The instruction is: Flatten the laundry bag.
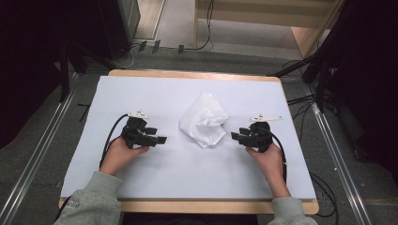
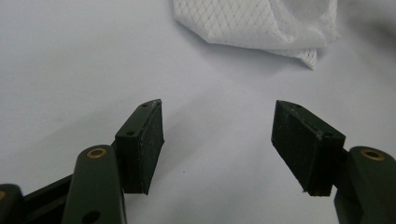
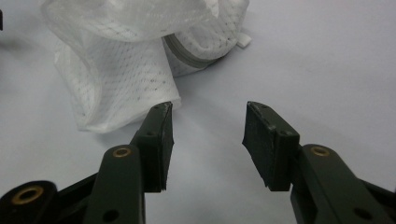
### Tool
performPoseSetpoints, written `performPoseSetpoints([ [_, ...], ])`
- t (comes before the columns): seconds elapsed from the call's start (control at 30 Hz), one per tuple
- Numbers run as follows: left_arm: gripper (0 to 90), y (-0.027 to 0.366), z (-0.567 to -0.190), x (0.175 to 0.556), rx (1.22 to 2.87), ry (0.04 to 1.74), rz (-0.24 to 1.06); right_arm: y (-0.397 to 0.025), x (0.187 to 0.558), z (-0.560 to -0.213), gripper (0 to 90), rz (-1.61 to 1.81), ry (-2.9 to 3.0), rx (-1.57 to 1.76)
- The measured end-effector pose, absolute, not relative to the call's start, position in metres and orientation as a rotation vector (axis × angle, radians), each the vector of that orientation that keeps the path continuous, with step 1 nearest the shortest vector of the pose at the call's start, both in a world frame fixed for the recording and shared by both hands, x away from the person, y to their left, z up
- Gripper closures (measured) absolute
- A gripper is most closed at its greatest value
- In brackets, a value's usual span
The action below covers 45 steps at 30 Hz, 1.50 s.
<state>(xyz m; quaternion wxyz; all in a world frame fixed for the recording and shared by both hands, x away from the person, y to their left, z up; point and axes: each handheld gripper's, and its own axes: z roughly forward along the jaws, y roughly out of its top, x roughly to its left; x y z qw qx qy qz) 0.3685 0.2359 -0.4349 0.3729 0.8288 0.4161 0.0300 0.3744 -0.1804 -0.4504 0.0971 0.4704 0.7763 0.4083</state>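
A crumpled white mesh bag (image 1: 204, 119) lies at the middle of the white table top (image 1: 187, 173). Its quilted mesh (image 2: 261, 21) shows ahead of the left jaws, and its zipper edge (image 3: 187, 53) shows close ahead of the right jaws. My left gripper (image 1: 162, 139) rests left of the bag, pointing right, open and holding nothing (image 2: 217, 140). To the bag's right sits my right gripper (image 1: 233, 136), pointing left, also open and holding nothing (image 3: 208, 140). Neither one touches the bag.
The table's wooden edge (image 1: 197, 206) runs along the front. Cables (image 1: 300, 101) lie on the grey floor at the right, and dark stands (image 1: 324, 65) rise at the back right. A pale wooden shelf unit (image 1: 300, 18) stands beyond the table.
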Motion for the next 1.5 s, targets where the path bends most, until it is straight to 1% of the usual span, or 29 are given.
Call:
performPoseSetpoints([
  [0.23, 35.0, 0.243, -0.434, 0.362, 2.114, 1.078, 0.09, -0.175, 0.381, -0.442, 52.6, 1.241, 2.286, 1.374],
  [0.33, 35.0, 0.245, -0.433, 0.359, 2.11, 1.083, 0.097, -0.172, 0.384, -0.436, 48.5, 1.253, 2.268, 1.357],
  [0.4, 35.0, 0.247, -0.433, 0.358, 2.111, 1.082, 0.1, -0.17, 0.389, -0.429, 43.1, 1.287, 2.251, 1.356],
  [0.47, 35.0, 0.248, -0.433, 0.357, 2.109, 1.087, 0.1, -0.167, 0.394, -0.426, 39.6, 1.292, 2.25, 1.362],
  [0.63, 35.0, 0.252, -0.433, 0.353, 2.107, 1.095, 0.105, -0.161, 0.403, -0.419, 37.5, 1.304, 2.238, 1.356],
  [0.77, 35.1, 0.255, -0.434, 0.351, 2.099, 1.112, 0.112, -0.157, 0.413, -0.421, 38.8, 1.302, 2.244, 1.356],
  [0.8, 35.1, 0.256, -0.433, 0.35, 2.098, 1.114, 0.114, -0.154, 0.417, -0.424, 42.6, 1.298, 2.265, 1.382],
  [0.83, 35.1, 0.257, -0.433, 0.35, 2.095, 1.118, 0.113, -0.154, 0.417, -0.424, 42.6, 1.298, 2.265, 1.382],
  [0.87, 35.1, 0.257, -0.433, 0.349, 2.095, 1.119, 0.114, -0.152, 0.419, -0.426, 45.3, 1.291, 2.277, 1.381],
  [0.93, 35.1, 0.259, -0.434, 0.349, 2.094, 1.124, 0.116, -0.149, 0.422, -0.428, 53.5, 1.28, 2.291, 1.371],
  [0.97, 35.2, 0.259, -0.434, 0.348, 2.095, 1.125, 0.116, -0.146, 0.423, -0.429, 65.3, 1.277, 2.301, 1.367],
  [1.0, 35.2, 0.26, -0.434, 0.348, 2.095, 1.125, 0.12, -0.146, 0.423, -0.429, 65.3, 1.277, 2.301, 1.367],
  [1.1, 35.4, 0.261, -0.433, 0.346, 2.09, 1.132, 0.125, -0.141, 0.425, -0.428, 87.2, 1.284, 2.319, 1.341],
  [1.27, 35.5, 0.264, -0.433, 0.345, 2.086, 1.142, 0.13, -0.135, 0.423, -0.419, 89.2, 1.315, 2.319, 1.306],
  [1.5, 35.7, 0.266, -0.432, 0.342, 2.078, 1.145, 0.142, -0.11, 0.42, -0.403, 89.3, 1.338, 2.356, 1.202],
])
